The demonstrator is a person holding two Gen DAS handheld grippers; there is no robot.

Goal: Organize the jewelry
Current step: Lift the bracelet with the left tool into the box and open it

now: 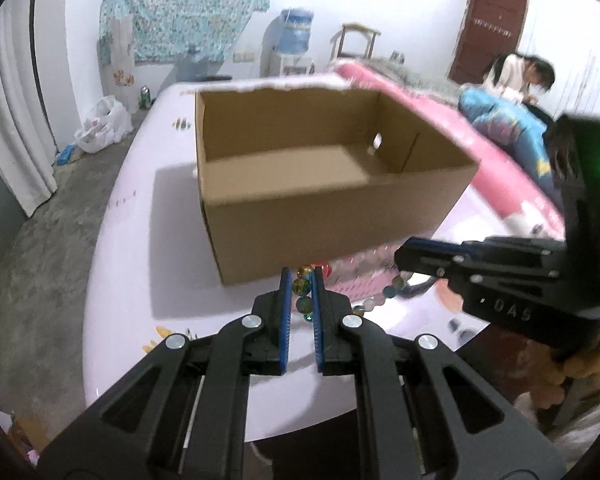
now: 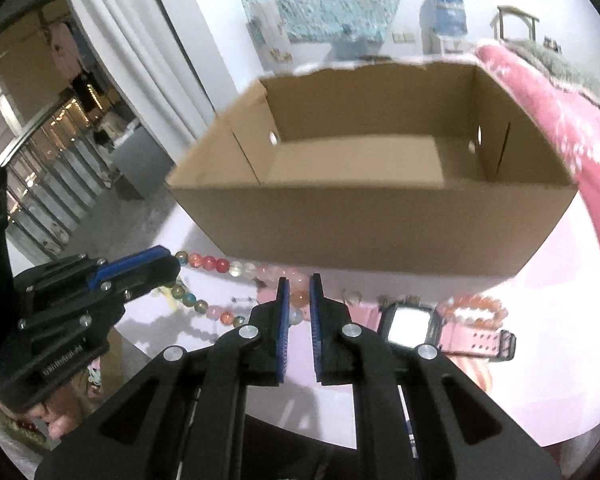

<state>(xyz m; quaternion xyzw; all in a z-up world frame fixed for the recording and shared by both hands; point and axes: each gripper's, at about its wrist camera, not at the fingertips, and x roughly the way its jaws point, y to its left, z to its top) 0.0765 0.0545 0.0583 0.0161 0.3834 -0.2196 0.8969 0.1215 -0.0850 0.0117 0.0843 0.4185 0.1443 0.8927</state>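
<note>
Both grippers hold one strand of large glass beads in front of an open cardboard box on a round white table. The left gripper has its blue-padded fingers drawn together on the bead necklace — amber, green and teal beads show in the narrow gap between the pads. The right gripper is likewise clamped on the same strand, with a peach bead and a pale bead caught between its pads. In the right wrist view the necklace runs from the left gripper's tip across the table, just in front of the box's near wall, to the right gripper; a second run of beads sags lower between the two. The box is empty, flaps open, with small round holes in its end walls. To the right of the right gripper lie a square-faced wristwatch on a pink perforated strap and, just beyond it, an orange bead bracelet — both rest on the table, outside the box.
</note>
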